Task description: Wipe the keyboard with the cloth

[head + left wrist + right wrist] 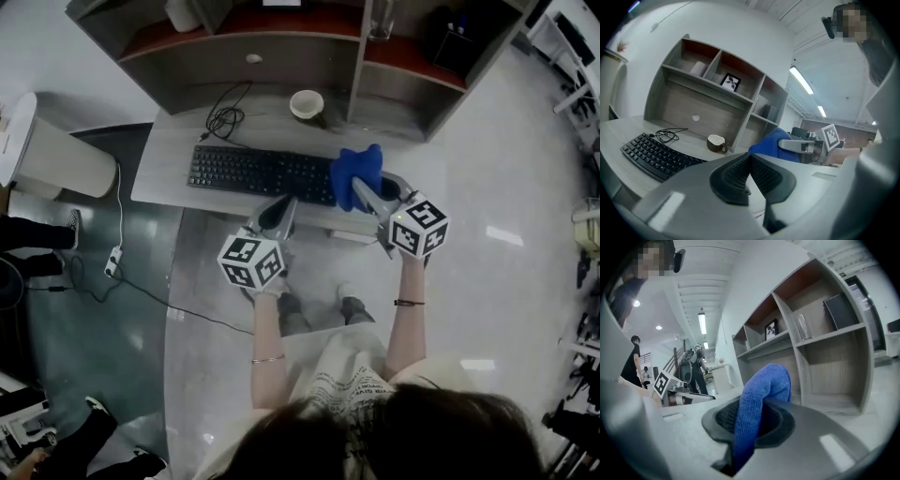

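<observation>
Since the cloth (357,169) is already gripped and the keyboard (258,172) lies bare on the table (169,150), I judge the pickup done and the wiping itself nearly all left to do.

Head view:
- The cloth, blue and bunched, sits over the keyboard's right end, at the tip of the right tongs (367,195).
- I cannot tell from above whether the cloth touches the keys.
- The left tongs (281,208) hang near the table's front edge, just short of the keyboard and touching nothing I can see.
- A cup (307,103) stands behind the keyboard, and the loose cable (223,117) is coiled to the left of it.

Left gripper view:
- The pads are pressed together with nothing between them, so this one is clenched and empty.
- Past them the keyboard (654,157) runs off to the left.
- The cloth (771,143) shows to the right in the other tongs. It looks lifted off the table, not pressed down.

Right gripper view:
- The jaws are clamped on a fold of the cloth (761,399).
- The fold stands up out of the pads, and a tail of it hangs down between them.
- The keyboard is out of this frame, and only the shelf unit (820,348) shows ahead.

My read is that the cloth must come down onto the keys and sweep leftward along the full length.
</observation>
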Tool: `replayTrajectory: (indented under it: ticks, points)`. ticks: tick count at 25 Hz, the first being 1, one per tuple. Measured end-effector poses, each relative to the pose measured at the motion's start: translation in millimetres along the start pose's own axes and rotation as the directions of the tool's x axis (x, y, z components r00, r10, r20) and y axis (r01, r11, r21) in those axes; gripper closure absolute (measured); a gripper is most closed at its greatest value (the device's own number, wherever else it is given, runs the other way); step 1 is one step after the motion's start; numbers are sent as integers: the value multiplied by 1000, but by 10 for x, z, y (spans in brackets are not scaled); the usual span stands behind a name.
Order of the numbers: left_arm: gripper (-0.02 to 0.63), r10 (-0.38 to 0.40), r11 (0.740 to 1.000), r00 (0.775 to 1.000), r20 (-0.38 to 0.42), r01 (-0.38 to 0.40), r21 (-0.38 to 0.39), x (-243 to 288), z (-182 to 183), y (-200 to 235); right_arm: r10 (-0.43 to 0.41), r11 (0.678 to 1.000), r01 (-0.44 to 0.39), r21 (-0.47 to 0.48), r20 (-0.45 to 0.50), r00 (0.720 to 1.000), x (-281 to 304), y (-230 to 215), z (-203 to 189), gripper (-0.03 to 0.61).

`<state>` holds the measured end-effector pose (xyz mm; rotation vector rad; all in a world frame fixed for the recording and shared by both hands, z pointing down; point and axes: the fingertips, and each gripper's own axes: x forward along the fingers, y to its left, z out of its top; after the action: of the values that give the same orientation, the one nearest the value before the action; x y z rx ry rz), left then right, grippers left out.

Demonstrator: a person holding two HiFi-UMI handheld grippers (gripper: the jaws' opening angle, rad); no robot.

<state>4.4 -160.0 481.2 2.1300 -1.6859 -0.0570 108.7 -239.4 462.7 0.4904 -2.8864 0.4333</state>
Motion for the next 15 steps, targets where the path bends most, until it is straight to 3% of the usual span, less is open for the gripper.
replayTrajectory:
  ticks: [10, 15]
  points:
    - [620, -109, 994, 990, -86, 106, -35, 154, -119, 286, -170, 983, 171, 63, -24, 985, 158, -178, -233, 526]
    - [620, -175, 984, 974, -141, 169, -48, 220, -198, 369, -242, 966, 245, 80, -45, 969, 228, -267, -391, 526]
